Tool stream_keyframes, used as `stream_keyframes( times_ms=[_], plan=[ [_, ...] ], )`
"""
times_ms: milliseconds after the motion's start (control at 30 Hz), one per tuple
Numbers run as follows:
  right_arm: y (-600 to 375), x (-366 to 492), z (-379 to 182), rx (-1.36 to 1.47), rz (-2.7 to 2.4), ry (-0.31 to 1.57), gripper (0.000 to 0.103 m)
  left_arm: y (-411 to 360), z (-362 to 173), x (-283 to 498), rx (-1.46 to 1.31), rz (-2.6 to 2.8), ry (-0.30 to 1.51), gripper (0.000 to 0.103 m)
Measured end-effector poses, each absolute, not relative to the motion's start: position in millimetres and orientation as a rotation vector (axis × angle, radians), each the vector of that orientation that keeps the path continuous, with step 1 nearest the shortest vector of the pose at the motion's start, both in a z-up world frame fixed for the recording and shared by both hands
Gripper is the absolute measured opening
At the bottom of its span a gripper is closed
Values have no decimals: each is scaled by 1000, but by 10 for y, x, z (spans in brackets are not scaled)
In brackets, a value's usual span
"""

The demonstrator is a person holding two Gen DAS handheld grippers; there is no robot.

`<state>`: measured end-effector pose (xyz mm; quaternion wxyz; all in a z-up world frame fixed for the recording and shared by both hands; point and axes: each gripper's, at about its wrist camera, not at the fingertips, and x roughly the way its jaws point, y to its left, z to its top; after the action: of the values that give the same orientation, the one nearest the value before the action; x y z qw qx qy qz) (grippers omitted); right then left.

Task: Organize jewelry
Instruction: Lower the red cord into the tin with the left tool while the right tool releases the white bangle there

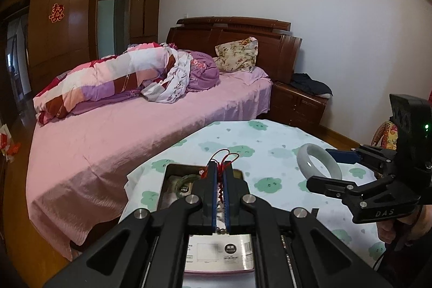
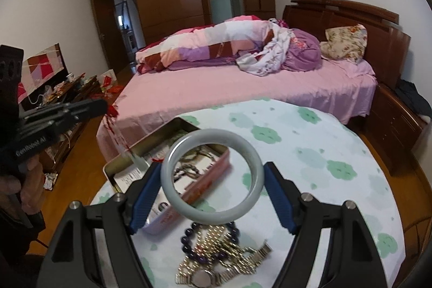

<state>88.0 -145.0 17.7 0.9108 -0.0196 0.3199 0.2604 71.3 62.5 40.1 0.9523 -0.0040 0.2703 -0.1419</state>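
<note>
My right gripper [image 2: 212, 166] is shut on a pale green-white jade bangle [image 2: 213, 136], one blue pad pressing each side, and holds it upright above the table. The left wrist view shows this gripper [image 1: 318, 166] and the bangle [image 1: 303, 157] at the right. My left gripper [image 1: 220, 166] is shut on a red cord necklace [image 1: 224, 155]; the cord loops out past the fingertips. From the right wrist view the left gripper [image 2: 104, 104] is at the left, with the red cord [image 2: 113, 111] hanging toward an open metal tin [image 2: 116, 166]. The tin [image 1: 172, 168] holds several pieces of jewelry.
A gold watch [image 2: 202, 277], a gold chain [image 2: 216, 240] and a purple bead bracelet [image 2: 189, 244] lie on the round table's white cloth with green clouds [image 2: 310, 153]. Behind the table are a pink bed [image 1: 121, 131], a wooden nightstand [image 1: 297, 101] and a cluttered low cabinet [image 2: 67, 93].
</note>
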Motion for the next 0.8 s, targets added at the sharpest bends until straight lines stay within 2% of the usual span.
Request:
stream_keyframes(
  times_ms=[800],
  plan=[
    [-711,1033,-318,-118,640,758,78,906,-137,962,-33,-217,658,2]
  ],
)
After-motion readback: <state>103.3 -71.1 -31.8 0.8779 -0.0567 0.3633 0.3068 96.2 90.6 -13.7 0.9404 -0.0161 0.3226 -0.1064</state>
